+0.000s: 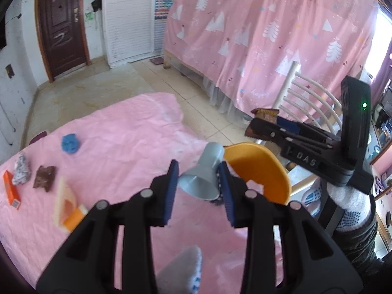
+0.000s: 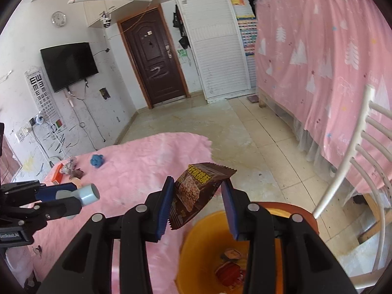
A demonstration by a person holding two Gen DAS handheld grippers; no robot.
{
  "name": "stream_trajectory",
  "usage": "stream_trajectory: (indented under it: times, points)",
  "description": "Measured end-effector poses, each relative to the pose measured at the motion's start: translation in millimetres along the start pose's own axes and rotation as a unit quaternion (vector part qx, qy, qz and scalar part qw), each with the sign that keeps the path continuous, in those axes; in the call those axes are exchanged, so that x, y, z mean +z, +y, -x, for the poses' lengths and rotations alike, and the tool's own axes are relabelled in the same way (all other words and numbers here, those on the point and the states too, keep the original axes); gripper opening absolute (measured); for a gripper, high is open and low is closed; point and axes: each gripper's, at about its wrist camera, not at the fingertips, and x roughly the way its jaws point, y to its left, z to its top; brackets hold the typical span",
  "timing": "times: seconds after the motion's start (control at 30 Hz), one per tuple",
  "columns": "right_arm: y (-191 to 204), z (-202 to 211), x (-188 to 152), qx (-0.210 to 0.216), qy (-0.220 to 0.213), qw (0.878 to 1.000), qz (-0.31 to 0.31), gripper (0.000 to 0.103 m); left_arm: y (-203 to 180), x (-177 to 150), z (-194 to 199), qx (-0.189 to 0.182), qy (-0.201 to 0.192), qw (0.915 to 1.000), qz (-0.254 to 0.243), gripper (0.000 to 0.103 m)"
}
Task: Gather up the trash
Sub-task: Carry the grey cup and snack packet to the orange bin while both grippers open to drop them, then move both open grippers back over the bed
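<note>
My left gripper (image 1: 198, 180) is shut on a grey-blue paper cup (image 1: 204, 175), held on its side next to the orange bin (image 1: 276, 171). It also shows in the right wrist view (image 2: 73, 196), still holding the cup (image 2: 87, 194). My right gripper (image 2: 199, 199) holds a brown snack wrapper (image 2: 196, 191) above the orange bin (image 2: 196, 245); the jaws are wide and the wrapper touches both pads. In the left wrist view the right gripper (image 1: 263, 123) holds the wrapper (image 1: 265, 115) over the bin. The bin holds some wrappers (image 2: 230, 267).
On the pink tablecloth (image 1: 117, 142) lie a blue crumpled lump (image 1: 70, 144), a foil ball (image 1: 21, 169), a brown wrapper (image 1: 44, 178), an orange box (image 1: 11, 191) and an open carton (image 1: 66, 205). A white chair (image 2: 362, 156) stands right of the bin.
</note>
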Motion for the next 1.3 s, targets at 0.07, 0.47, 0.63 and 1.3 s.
stream_trajectory:
  times: [0.07, 0.47, 0.63, 1.3]
  points:
    - [-11.4, -0.5, -7.3, -0.009, 0.007, 1.000, -0.006, 0.029, -11.0, 4.1, -5.3, -0.009, 0.003, 0.9999, -0.007, 0.032]
    - [-61.6, -2.2, -33.5, -0.030, 0.030, 0.997, -0.060, 0.032, -66.9, 29.2, -43.7, -0.065, 0.026, 0.9972, -0.026, 0.032]
    - [-68.4, 1.4, -37.5, -0.034, 0.026, 0.996, -0.075, 0.043, -75.4, 31.9, -50.3, -0.068, 0.033, 0.9967, -0.029, 0.039]
    - [-6.1, 2.8, -3.5, -0.027, 0.014, 0.999, -0.020, 0.048, -31.2, 28.0, -4.0, -0.071, -0.008, 0.9975, 0.006, 0.043]
